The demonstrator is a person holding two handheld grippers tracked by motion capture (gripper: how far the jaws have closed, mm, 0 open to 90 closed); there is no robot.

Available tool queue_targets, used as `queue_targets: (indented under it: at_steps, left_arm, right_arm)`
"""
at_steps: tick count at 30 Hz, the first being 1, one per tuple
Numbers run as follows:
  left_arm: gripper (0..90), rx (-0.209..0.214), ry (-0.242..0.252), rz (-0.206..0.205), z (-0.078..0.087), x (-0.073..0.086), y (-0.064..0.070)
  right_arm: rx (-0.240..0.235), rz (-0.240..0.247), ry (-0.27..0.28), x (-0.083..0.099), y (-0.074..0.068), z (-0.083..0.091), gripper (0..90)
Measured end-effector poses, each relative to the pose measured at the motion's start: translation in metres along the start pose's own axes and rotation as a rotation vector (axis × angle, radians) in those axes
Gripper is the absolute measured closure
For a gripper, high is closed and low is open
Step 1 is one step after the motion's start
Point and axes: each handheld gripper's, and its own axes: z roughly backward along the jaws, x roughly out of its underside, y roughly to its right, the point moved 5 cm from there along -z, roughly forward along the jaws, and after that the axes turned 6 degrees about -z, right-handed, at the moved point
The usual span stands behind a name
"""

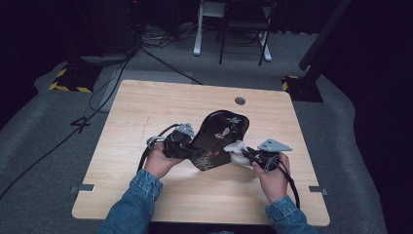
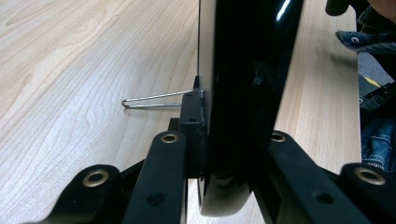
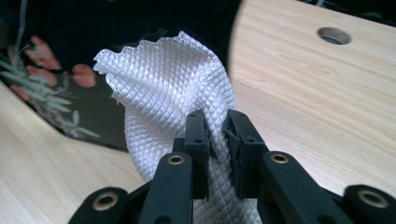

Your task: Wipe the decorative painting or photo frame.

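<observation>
On the worktop (image 1: pixel 146 107) a black lacquered tray (image 1: pixel 220 139) with painted flowers stands tilted near the centre, its long axis running from about seven o'clock to one o'clock. The left gripper (image 1: pixel 192 152), at the tray's nine o'clock side, has its fingers (image 2: pixel 194 140) clenched on the tray's rim (image 2: pixel 233 116), one either side of the edge. The right gripper (image 1: pixel 247 155), at the tray's four o'clock, grasps a bunched white cloth (image 3: pixel 173 88), whose free end lies against the tray's dark face (image 3: pixel 93 28). A thin wire loop (image 2: pixel 149 100) juts out beside the left fingers.
</observation>
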Motion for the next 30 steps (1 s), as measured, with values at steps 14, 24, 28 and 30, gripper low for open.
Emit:
queue_targets:
  at_steps: [14, 24, 28, 30]
  left_arm:
    - [79.4, 0.001, 0.000, 0.001, 0.000, 0.000, 0.000]
    - [79.3, 0.002, 0.001, 0.006, 0.000, 0.000, 0.000]
    - [79.3, 0.001, 0.000, 0.006, 0.000, 0.000, 0.000]
    - [79.3, 0.002, 0.002, 0.007, 0.000, 0.000, 0.000]
  right_arm:
    - [-0.074, 0.062, -0.038, 0.005, -0.033, -0.013, 79.6]
    - [-0.138, 0.097, -0.045, 0.010, -0.055, -0.020, 79.6]
    - [-0.074, 0.086, -0.015, 0.008, -0.036, -0.012, 80.0]
    - [-0.023, 0.081, 0.013, 0.007, -0.026, -0.007, 80.3]
